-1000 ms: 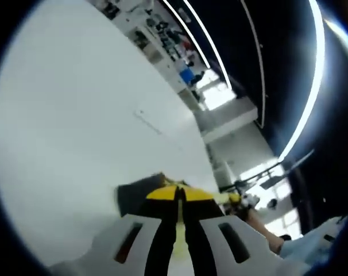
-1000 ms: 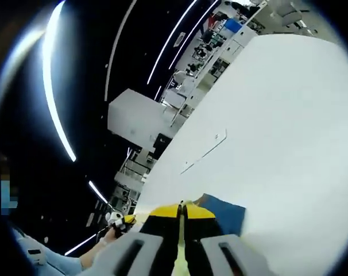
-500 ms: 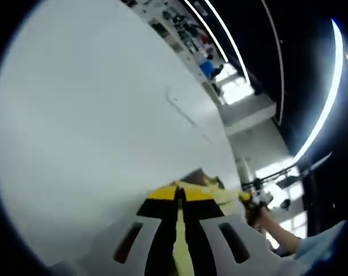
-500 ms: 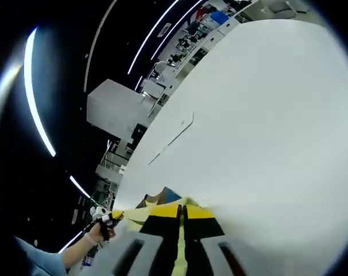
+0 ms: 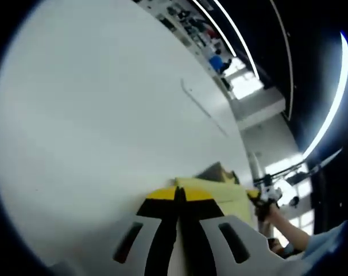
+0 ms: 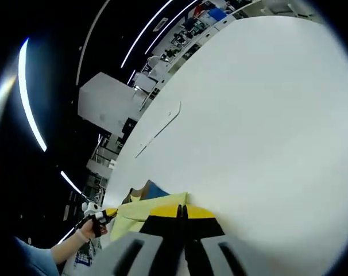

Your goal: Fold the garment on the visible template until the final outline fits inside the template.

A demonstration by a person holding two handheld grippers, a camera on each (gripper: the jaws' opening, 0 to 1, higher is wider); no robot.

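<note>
More of the yellow garment [image 5: 217, 192] shows beside both grippers than a second ago. It lies on the white table [image 5: 93, 115]. Left gripper [image 5: 178, 195]: jaws pressed together at the garment's edge. Right gripper [image 6: 181, 211]: jaws likewise together there. Whether cloth sits between them, cannot tell.

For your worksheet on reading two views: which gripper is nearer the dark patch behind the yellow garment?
Hard to call: both the left gripper and right gripper pinch the yellow garment just short of the dark patch.

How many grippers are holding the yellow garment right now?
2: the left gripper and the right gripper, each shut on an edge of the garment, stretched between them.
</note>
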